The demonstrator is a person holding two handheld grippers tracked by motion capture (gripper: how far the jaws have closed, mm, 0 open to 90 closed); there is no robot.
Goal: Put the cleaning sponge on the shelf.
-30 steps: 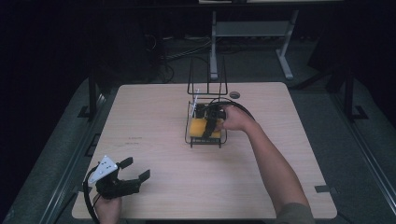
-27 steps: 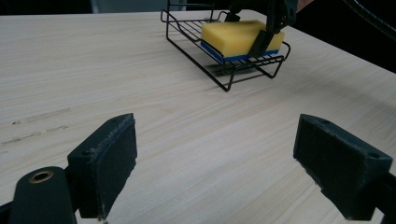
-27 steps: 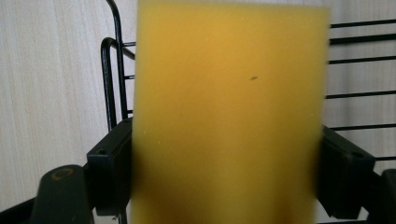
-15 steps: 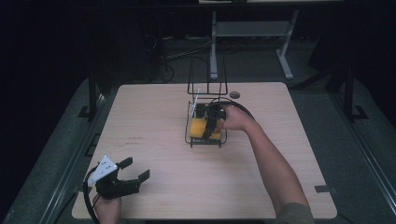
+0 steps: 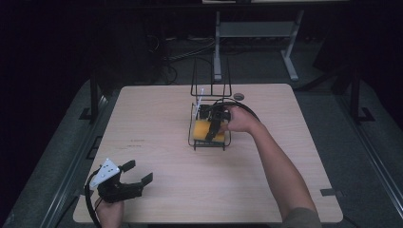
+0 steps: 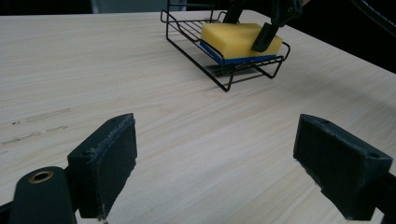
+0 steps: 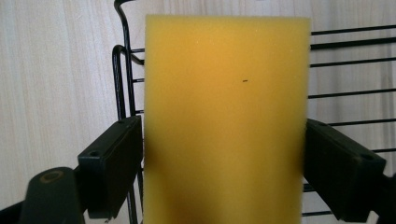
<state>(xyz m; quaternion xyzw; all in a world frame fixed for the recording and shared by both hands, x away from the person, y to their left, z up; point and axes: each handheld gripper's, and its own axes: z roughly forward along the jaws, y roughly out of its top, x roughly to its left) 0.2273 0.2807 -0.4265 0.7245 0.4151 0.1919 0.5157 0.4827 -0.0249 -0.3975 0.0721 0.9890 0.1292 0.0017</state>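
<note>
Quick count as I go. One bench [image 5: 157,123] in front of me, pale wood. One black wire rack [image 5: 209,142] on it, just past the middle toward twelve o'clock. One sponge [image 5: 205,129] in that rack, yellow on top with one blue layer underneath. Two sets of tongs, both mine: my right tongs [image 5: 215,124] up at the rack, my left tongs [image 5: 135,176] down at seven o'clock near the bench edge. Two black pads on each, so four pads in all. One small dark round disc [image 5: 238,97] on the bench at one o'clock, past the rack.
</note>
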